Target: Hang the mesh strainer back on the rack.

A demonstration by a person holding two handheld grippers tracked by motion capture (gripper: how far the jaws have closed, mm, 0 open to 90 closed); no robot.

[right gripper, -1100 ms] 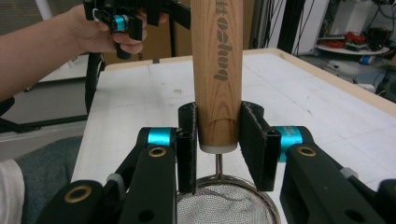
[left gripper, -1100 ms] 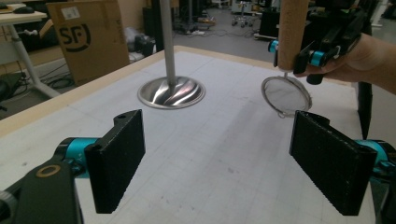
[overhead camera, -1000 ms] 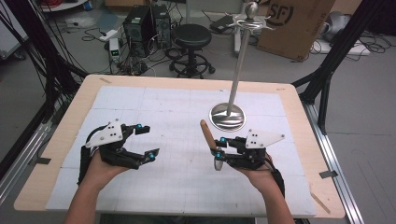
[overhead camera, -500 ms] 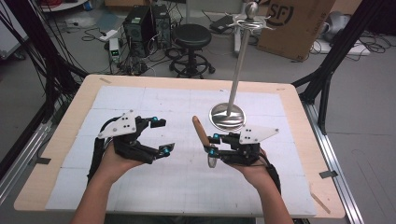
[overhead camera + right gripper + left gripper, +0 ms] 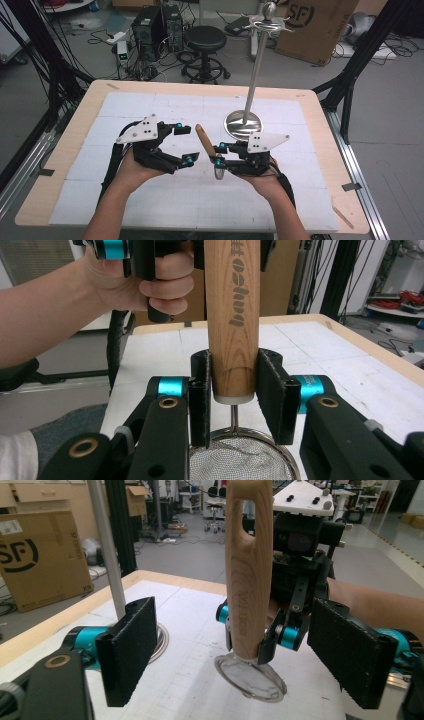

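Your left gripper (image 5: 187, 144) has swung in, its wide, empty jaws closing slightly around the strainer's wooden handle (image 5: 246, 575); your right gripper (image 5: 234, 400) clamps it for handover.

Strainer (image 5: 235, 325): pale wood-grain handle, silver mesh bowl. Hand-held gripper (image 5: 218, 154) at three o'clock: black jaws, turquoise joints. Counter (image 5: 125, 107): white gridded surface, light wood border.

high view overhead facing forward-down, gripper views close, level, sharing the wooden handle (image 5: 248, 575)
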